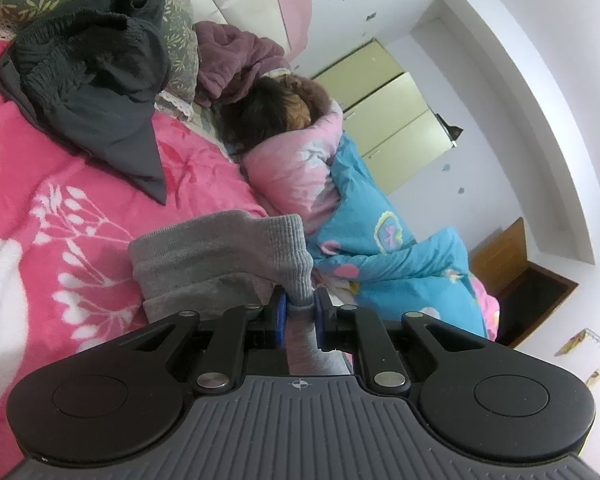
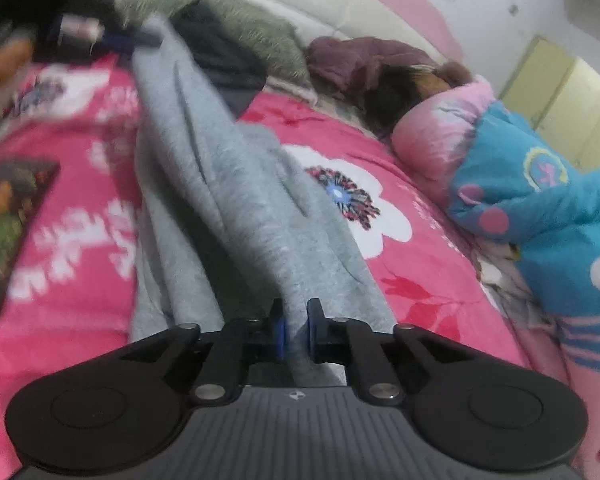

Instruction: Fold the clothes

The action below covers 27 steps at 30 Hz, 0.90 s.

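Left wrist view: the left gripper [image 1: 300,312] is pinching the ribbed cuff end of the grey garment [image 1: 220,256], jaws narrow with fabric bunched between the blue pads [image 1: 281,316]; the garment is lying doubled on the pink blanket [image 1: 60,200]; a dark pile of clothes [image 1: 92,76] is sitting further up by the pillow, well apart; a blue and pink quilt [image 1: 380,220] is lying just beside the cuff, so I judge the hand should be keeping the cuff clear of it.

Right wrist view: the right gripper [image 2: 296,328] is clamping the near end of the same grey garment [image 2: 228,184], jaws narrow on the cloth; the garment is stretching away as a long raised ridge toward the far hand, which is blurred; judgement: both hands should be keeping even tension, holding the edges aligned, then laying the length flat on the blanket [image 2: 400,280] before doubling it; slack on one side would be risking a skewed fold.
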### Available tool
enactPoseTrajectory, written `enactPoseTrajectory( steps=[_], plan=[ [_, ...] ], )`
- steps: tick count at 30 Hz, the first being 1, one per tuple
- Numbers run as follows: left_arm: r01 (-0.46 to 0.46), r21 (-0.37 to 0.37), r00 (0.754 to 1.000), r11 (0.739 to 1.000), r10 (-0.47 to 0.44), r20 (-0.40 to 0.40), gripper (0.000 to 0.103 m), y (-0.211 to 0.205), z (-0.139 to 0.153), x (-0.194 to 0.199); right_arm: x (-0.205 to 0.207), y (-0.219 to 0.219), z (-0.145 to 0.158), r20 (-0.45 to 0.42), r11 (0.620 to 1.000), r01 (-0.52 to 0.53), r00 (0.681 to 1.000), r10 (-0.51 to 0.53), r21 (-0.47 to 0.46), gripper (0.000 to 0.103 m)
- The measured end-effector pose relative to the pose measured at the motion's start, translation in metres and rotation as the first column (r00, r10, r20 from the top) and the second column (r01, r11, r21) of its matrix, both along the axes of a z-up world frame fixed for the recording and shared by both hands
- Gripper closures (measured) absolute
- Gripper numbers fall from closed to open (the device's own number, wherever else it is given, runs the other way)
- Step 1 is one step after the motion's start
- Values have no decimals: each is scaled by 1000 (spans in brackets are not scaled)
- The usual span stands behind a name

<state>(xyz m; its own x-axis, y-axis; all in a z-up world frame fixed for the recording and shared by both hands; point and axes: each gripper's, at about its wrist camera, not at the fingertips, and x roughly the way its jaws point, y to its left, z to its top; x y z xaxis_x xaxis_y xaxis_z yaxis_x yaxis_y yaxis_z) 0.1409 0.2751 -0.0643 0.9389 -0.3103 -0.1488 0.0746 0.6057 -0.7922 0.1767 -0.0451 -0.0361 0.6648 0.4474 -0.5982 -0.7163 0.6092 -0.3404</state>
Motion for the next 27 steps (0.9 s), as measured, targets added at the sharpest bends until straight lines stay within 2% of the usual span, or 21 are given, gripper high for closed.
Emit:
enactPoseTrajectory(
  steps=[3,6,9,12,15,16,20,24,27],
  plan=[
    [-38,10,999,999,38,-11,91,6,-1,-3,-10,-5,16,-69,996,-3,998,9,84,94],
    [-56,-8,998,998,56,-30,91,14,-4,-4,-27,-5,21,-167,987,-61,982,86,150,94],
    [-36,-35,997,999,33,-73,89,19,-12,-3,-40,6,5,-200,987,-82,974,108,137,94],
    [-17,-71,991,997,8,-130,84,22,-21,0,-36,11,-12,-260,984,-47,961,91,170,94],
    [0,-101,985,995,-18,-173,73,26,-30,1,-34,13,-19,-299,977,-24,950,87,210,94],
    [4,-107,983,994,-23,-180,65,28,-31,0,-35,13,-19,-304,976,-21,949,87,217,94],
    [20,-128,978,992,-46,-203,47,30,-36,0,-38,12,-11,-291,971,-21,952,91,237,94],
    [52,-148,974,988,-84,-212,38,23,-38,4,-42,10,0,-281,957,-26,953,111,290,94],
    [69,-141,968,988,-100,-229,35,16,-38,6,-45,18,-6,-283,966,-51,951,124,252,94]
  ],
)
